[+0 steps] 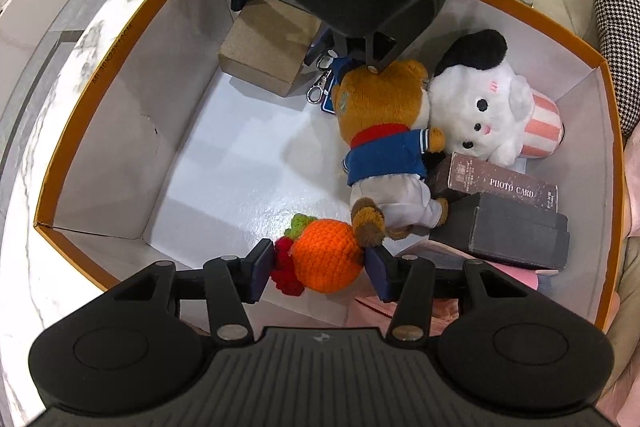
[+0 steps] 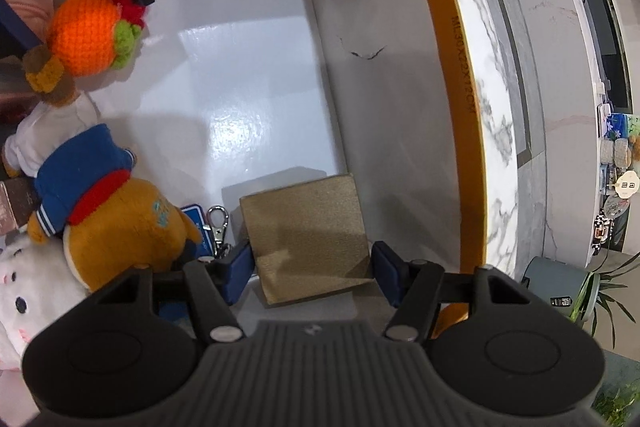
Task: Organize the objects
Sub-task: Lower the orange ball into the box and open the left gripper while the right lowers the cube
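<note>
Crocheted orange toy (image 1: pixel 326 261), with a green leaf and red berries at one end, sits between the blue pads of the left gripper (image 1: pixel 320 269) near one end of the box floor. Both pads appear to press against its sides, so the left gripper is clamped on it, pointing steeply down into the box (image 1: pixel 120 39), which has white inner walls and an orange rim.

At the opposite end, the right gripper (image 2: pixel 314 277) straddles a small brown cardboard carton (image 2: pixel 308 239). In the right wrist view one pad meets the carton's side, while a thin gap seems to show at the other pad; whether it truly grips the carton cannot be told.

Between the two tools lies a brown plush bear (image 1: pixel 384 143) in a blue jacket, red collar and white trousers, face down, its foot touching the orange toy. Beside it rests a white plush dog (image 1: pixel 476 107) with a black ear, and a pink striped cup (image 1: pixel 542 127) sits behind the dog. A dark case marked PHOTO CARD (image 1: pixel 496 183) lies against the bear's side, with a black box (image 1: pixel 508 233) overlapping it. A metal clasp (image 2: pixel 218 223) on a blue tag lies between the bear's head and the carton.

The box stands on a marble-patterned surface (image 2: pixel 496 107). A houndstooth cushion (image 1: pixel 618 39) shows beyond the far rim.
</note>
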A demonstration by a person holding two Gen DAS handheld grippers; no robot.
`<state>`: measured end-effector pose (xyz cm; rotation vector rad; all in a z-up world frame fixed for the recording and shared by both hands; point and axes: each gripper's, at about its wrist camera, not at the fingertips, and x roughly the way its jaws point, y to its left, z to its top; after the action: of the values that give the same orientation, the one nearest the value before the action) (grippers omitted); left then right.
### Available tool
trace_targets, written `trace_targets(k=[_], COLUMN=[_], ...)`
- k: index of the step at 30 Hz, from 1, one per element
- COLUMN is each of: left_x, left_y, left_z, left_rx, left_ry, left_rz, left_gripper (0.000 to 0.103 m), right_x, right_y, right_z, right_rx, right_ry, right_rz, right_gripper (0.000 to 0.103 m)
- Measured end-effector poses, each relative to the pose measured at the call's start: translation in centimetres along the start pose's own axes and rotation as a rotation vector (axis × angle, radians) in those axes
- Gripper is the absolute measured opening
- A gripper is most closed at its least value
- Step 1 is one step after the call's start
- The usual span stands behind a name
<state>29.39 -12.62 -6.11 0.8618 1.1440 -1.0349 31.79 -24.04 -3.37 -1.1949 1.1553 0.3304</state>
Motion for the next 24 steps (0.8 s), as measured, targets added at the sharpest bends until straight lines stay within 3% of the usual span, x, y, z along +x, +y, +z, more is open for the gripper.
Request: trace_targets(k=[3,10,14,18,24], left_x=[-0.1,-0.4,-0.7,-1.4,-2.5], left_y=[0.1,0.5,0.8,1.1,1.4], left_z=[-0.1,-0.2,-0.6,-1.1,-2.1], left_rx=[-0.005,-0.012,-0.009,-0.013,-0.030], left_ry=[-0.001,0.001,-0.011,-0.033,-0.087], left_rz=[-0.008,-0.030,-0.046,-0.059,-0.048], left_gripper=[0.059,0.058,0.058,0.058,0.058], right_x=[-0.3,-1.8,-1.9,-1.9,-1.5], right_y=[-0.2,-1.0,-1.1,-0.2,0.3], right_z=[-0.2,0.1,0.6,1.2,1.4], right_rx=[0.013,0.022,-0.011,-0.102,-0.245], right_ry=[-0.006,-0.083,-0.111,-0.122,-0.067], right_rz=[0.018,0.038,0.051,0.034,0.039], right_gripper=[0.065,0.079,0.079,0.080,0.081])
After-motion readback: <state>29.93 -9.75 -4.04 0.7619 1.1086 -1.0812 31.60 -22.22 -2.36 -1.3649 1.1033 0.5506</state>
